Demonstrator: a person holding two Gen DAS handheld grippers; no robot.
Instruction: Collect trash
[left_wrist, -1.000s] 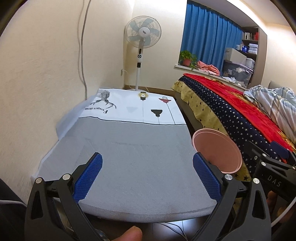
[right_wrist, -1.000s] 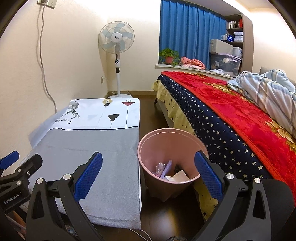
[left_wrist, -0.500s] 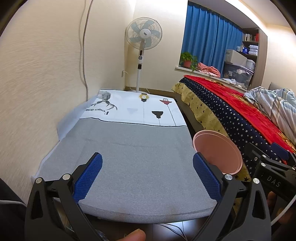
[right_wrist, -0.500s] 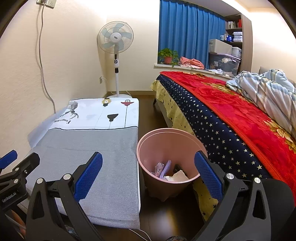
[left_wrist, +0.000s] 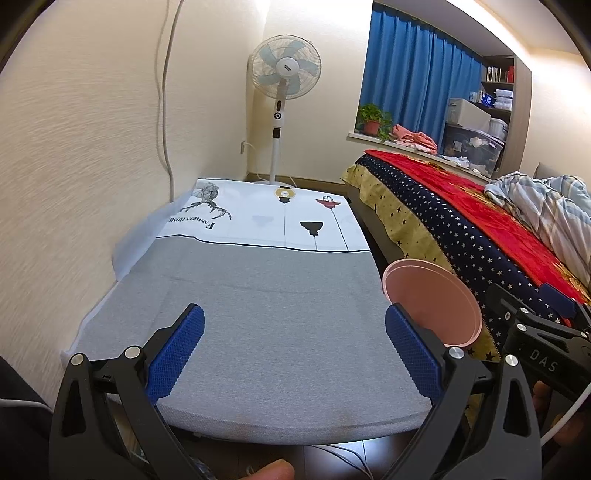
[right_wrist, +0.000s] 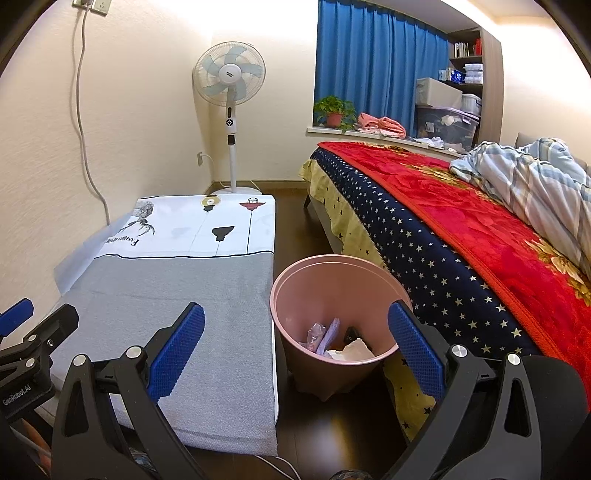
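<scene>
Right wrist view: right gripper (right_wrist: 295, 347) spread wide, nothing between blue ribbed pads, held above round pink plastic waste bin (right_wrist: 334, 317). Bin stands on dark floor between low grey-and-white printed mattress (right_wrist: 177, 280) and bed with red starred blanket (right_wrist: 461, 229); crumpled paper and wrapper trash (right_wrist: 338, 341) lies at bin bottom. Left wrist view: left gripper (left_wrist: 295, 345) likewise wide apart, empty, over bare grey mattress surface; bin rim just beside right pad.

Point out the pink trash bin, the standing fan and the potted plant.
pink trash bin (right_wrist: 295, 295): right wrist view, inner left wall.
standing fan (right_wrist: 229, 74): right wrist view, hub of the blades.
potted plant (right_wrist: 334, 120): right wrist view, the pot.
</scene>
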